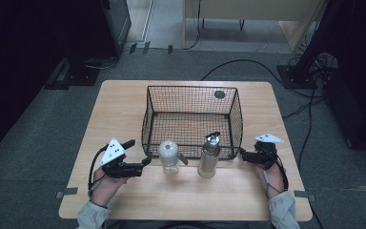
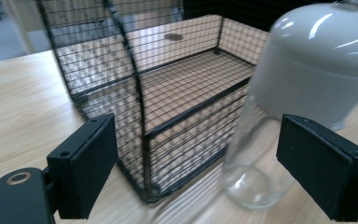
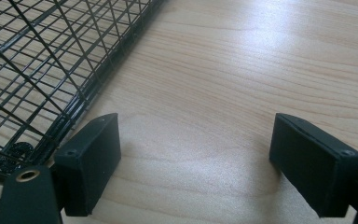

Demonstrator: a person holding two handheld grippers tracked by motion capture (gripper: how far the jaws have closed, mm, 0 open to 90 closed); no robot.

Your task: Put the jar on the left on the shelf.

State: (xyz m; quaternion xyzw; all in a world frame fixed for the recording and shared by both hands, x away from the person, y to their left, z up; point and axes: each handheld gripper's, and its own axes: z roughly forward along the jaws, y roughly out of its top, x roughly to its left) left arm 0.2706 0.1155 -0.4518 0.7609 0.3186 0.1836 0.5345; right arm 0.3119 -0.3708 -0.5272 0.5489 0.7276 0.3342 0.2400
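While the high view makes the left gripper (image 1: 146, 161) look almost parked against the white-capped bottle (image 1: 168, 156), its own camera tells more: the jaws stand wide apart with nothing pinched, and the bottle (image 2: 279, 121) sits ahead and off to one side, close to one pad (image 2: 324, 163) but not clearly touching it. That close-up also shows the bottle's clear glass body and rounded grey-white cap, plus a corner of the wire basket (image 2: 144, 116) straight ahead between the jaws.

Over on the other side, the right gripper (image 1: 242, 155) sits by the basket's (image 1: 193, 119) near right corner. From its own camera the right gripper (image 3: 196, 163) is spread wide too, just bare table (image 3: 242, 70) between the pads, basket mesh (image 3: 37, 70) off to one edge.

Only from above do you get the layout: both bottles stand upright just in front of the basket, the second one (image 1: 209, 156) with a metal pump top, near the first, not touching.
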